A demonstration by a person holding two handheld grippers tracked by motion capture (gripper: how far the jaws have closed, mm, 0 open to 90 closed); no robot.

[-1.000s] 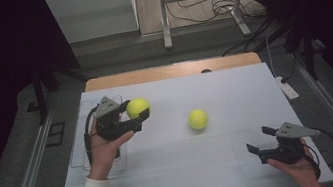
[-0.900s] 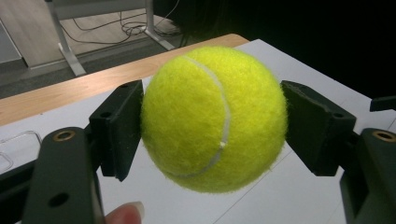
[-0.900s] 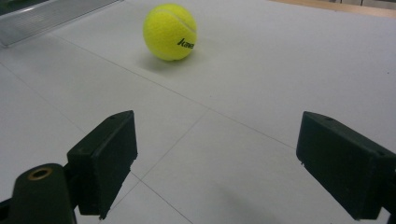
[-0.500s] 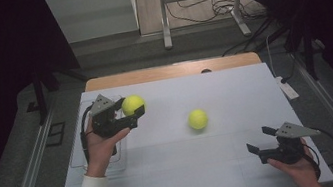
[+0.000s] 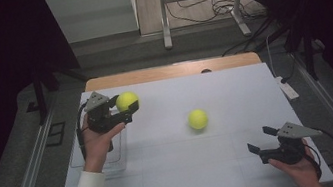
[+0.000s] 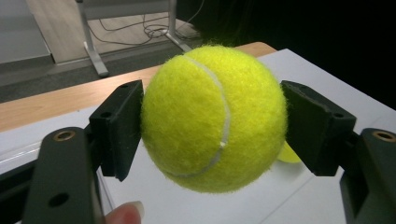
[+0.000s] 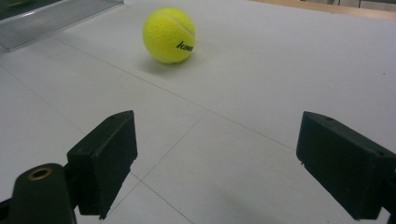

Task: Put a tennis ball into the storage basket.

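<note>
Yellow-green felt tennis ball [image 6: 214,116] sits clamped across its middle by left gripper [image 5: 124,109], lifted over desk's far-left corner, prob. for a secure carry. Second ball [image 5: 198,119] lies mid-desk. Right gripper [image 5: 266,139] w/ jaws spread wide, near-right corner, aimed at it.

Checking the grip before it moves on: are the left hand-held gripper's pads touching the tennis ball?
Touching. In the left gripper view, both black pads press against opposite sides of the tennis ball, with no gap showing.
</note>
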